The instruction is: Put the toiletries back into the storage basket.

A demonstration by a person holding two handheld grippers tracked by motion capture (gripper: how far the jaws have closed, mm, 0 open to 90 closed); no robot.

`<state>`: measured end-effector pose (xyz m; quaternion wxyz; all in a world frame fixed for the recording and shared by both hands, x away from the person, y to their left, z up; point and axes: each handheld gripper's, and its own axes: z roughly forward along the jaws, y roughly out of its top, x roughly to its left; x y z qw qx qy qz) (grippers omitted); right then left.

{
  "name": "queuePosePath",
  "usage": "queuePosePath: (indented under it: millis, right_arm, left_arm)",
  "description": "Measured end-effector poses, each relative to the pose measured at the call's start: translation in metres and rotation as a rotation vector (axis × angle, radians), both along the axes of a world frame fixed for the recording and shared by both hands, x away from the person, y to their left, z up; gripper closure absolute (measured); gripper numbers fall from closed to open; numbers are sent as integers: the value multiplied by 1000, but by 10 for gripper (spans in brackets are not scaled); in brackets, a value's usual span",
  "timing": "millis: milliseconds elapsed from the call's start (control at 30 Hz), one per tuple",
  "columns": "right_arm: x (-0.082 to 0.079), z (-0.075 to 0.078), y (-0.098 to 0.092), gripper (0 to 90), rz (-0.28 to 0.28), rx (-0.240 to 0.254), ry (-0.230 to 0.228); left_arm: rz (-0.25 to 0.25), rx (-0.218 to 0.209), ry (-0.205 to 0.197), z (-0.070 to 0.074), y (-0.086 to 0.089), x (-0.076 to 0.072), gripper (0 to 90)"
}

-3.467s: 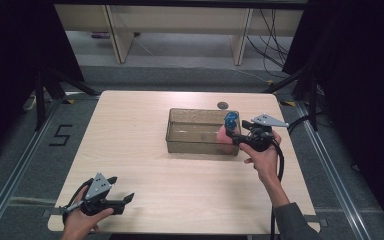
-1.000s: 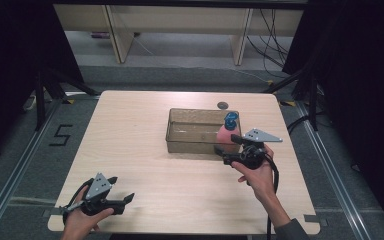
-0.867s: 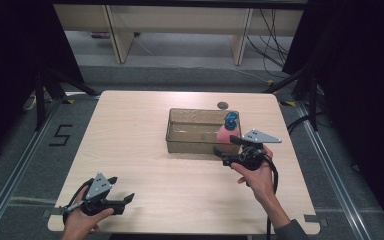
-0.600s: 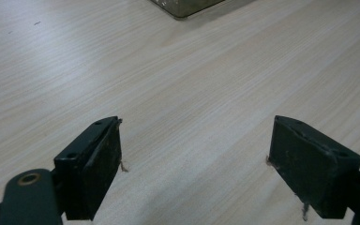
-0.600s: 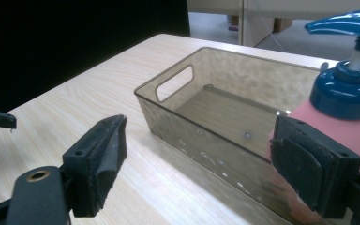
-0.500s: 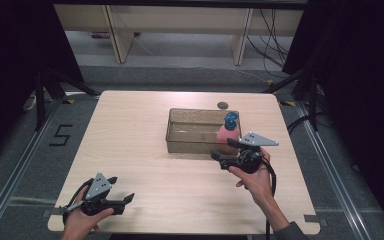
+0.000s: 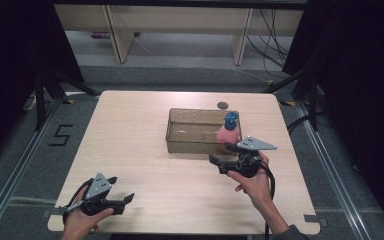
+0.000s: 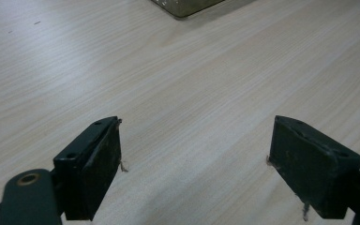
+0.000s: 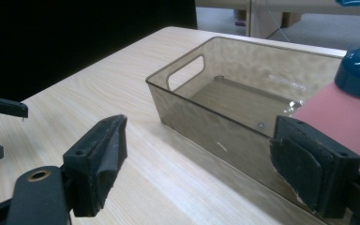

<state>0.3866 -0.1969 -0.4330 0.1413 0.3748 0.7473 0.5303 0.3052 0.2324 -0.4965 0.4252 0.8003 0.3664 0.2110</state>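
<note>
Beside the table (image 7: 130, 130), a floor-marked "5" (image 7: 61, 136) (both tools (image 7: 226, 156) (image 7: 122, 196) gaping, empty-jawed)

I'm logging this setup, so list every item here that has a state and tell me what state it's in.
Bin: upright, open-topped, bottle in its right end.
Pink bottle: upright, blue cap on.
Right claw: open, nothing between its jaws, in front of the bin.
Left claw: open, empty, low over the table.
</note>
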Motion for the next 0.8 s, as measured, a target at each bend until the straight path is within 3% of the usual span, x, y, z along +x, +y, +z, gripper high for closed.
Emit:
queuePosePath:
  millis: [33, 167, 233, 367, 433, 467, 500, 600, 633, 700, 800]
  right_arm:
    - [1, -1, 0, 199, 8, 0, -12]
    - [-2, -1, 0, 198, 6, 3, 11]
    - [-3, -2, -1, 198, -2, -4, -22]
    - [-7, -4, 0, 198, 10, 18, 14]
    - [-8, -5, 0, 198, 8, 0, -1]
    - [-9, -6, 0, 197, 9, 15, 15]
    - [-10, -6, 0, 196, 24, 11, 20]
    - [-12, -7, -1, 196, 25, 21, 12]
    - [-12, -7, -1, 196, 30, 22, 12]
    - [-12, -8, -2, 195, 36, 17, 1]
    - [-14, -8, -1, 195, 33, 19, 15]
  left_arm:
    - [-4, 3, -2, 0, 0, 0, 167]
    - [-3, 0, -3, 0, 1, 1, 166]
    - [-2, 2, -3, 0, 1, 1, 166]
    - [9, 11, 4, 0, 0, 0, 166]
    - [9, 5, 2, 0, 0, 0, 166]
    - [-5, 33, 2, 1, 2, 1, 166]
    - [10, 4, 0, 0, 0, 1, 166]
    - [2, -1, -3, -1, -1, 2, 166]
    - [-12, 33, -2, 0, 1, 2, 166]
    - [8, 9, 4, -1, 0, 0, 166]
    - [-3, 5, -16, 0, 1, 2, 166]
